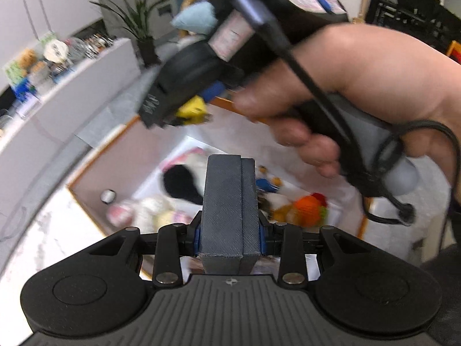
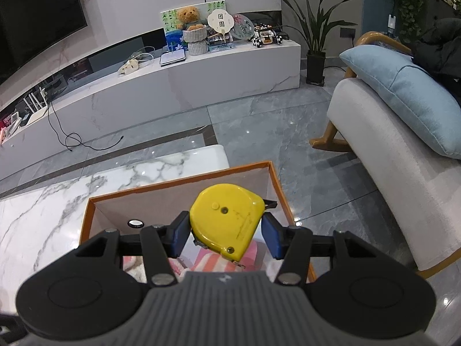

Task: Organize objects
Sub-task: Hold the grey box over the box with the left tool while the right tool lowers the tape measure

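The right gripper (image 2: 226,232) held a yellow tape measure (image 2: 227,219) between its 2 blue pads (image 2: 270,238), above the orange-edged box (image 2: 178,183). The left pad pressed the tape's side; the right pad sat just beside its other side, with a thin gap showing near the top. The tape hung tilted, its black tip pointing right, over a pink-striped cloth (image 2: 219,262) inside the box. A small white round thing (image 2: 136,223) lay on the box floor near the far-left corner. The box stood on a marble table (image 2: 57,216), its right side near the table's edge, with grey floor tiles beyond.

The left gripper (image 1: 229,199) was closed with nothing between its fingers, the 2 grey fingers (image 1: 222,207) pressed flat together. It hovered over the same box (image 1: 86,201), looking down on soft toys: a black-and-white one (image 1: 181,181), a pale one (image 1: 149,210) and an orange one (image 1: 309,210), all blurred. From this view the right hand (image 1: 345,92) gripped the other gripper's handle, a black cable looped round it, and the tape measure (image 1: 193,111) showed yellow at that gripper's tip, above the box's far side.

Beyond the table stood a white TV bench (image 2: 201,80) with a teddy bear (image 2: 188,17), a potted plant (image 2: 315,43) and an armchair (image 2: 389,150) with a blue cushion (image 2: 403,95).
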Action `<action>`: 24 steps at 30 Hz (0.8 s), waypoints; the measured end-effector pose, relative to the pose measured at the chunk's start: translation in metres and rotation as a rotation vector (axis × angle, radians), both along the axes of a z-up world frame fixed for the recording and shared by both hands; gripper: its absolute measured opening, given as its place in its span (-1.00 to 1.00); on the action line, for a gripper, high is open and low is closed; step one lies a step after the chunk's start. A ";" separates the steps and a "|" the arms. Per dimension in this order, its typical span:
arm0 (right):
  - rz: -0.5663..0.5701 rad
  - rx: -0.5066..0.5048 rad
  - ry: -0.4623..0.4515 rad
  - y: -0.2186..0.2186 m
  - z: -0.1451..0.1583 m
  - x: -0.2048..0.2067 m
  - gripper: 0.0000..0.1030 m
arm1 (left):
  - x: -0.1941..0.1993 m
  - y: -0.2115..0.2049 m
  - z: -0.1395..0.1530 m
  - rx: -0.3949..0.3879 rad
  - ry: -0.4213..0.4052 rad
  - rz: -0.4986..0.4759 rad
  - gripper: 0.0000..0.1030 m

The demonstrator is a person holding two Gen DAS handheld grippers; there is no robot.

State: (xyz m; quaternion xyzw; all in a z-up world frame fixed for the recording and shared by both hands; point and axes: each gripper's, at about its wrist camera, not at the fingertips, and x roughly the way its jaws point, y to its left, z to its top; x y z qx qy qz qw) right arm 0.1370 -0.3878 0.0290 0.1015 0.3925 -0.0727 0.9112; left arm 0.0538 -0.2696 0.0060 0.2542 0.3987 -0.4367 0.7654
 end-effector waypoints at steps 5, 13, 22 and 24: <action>0.030 0.007 0.003 0.002 -0.005 0.003 0.09 | 0.004 -0.006 -0.020 0.042 0.124 -0.051 -0.23; 0.049 -0.030 0.052 0.007 -0.026 0.011 0.09 | 0.023 -0.004 -0.039 0.063 0.201 0.003 -0.15; 0.052 -0.058 0.082 0.014 -0.041 0.025 0.09 | 0.031 0.005 -0.045 0.074 0.186 0.004 0.21; 0.051 -0.054 0.090 0.014 -0.043 0.028 0.09 | 0.030 0.007 -0.045 0.079 0.170 -0.002 0.19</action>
